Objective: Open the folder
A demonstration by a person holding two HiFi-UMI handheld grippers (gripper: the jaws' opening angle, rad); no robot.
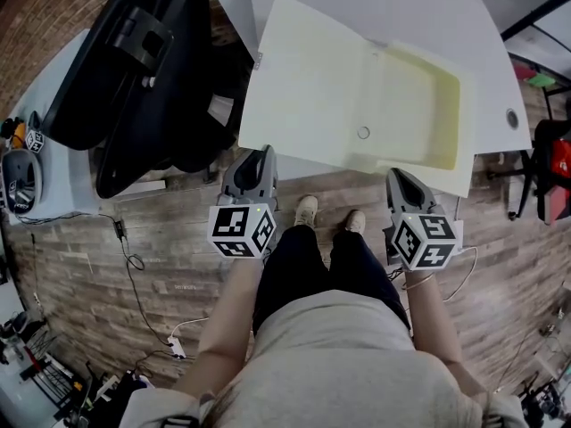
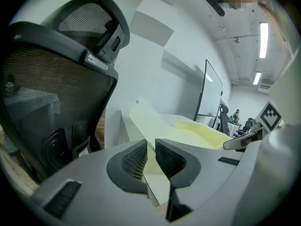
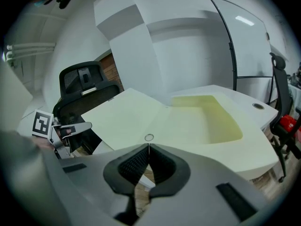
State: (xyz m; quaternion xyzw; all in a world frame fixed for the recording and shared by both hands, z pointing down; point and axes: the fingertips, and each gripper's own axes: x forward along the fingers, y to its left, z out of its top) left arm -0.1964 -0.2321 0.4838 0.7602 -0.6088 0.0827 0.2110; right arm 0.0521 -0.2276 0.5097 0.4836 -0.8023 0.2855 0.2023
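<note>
The pale yellow folder lies spread open on the white table, its pocket half to the right and its flat cover to the left, overhanging the table's front edge. A small snap ring sits near the fold. My left gripper is at the cover's near left corner. In the left gripper view the cover runs into the narrow gap of that gripper, which is shut on it. My right gripper is shut and empty, just short of the folder's front edge, with the ring right ahead of it.
A black mesh office chair stands tight against the table's left side, close to my left gripper. A second chair with red on it is at the right. Cables trail over the wood floor. A whiteboard stands behind the table.
</note>
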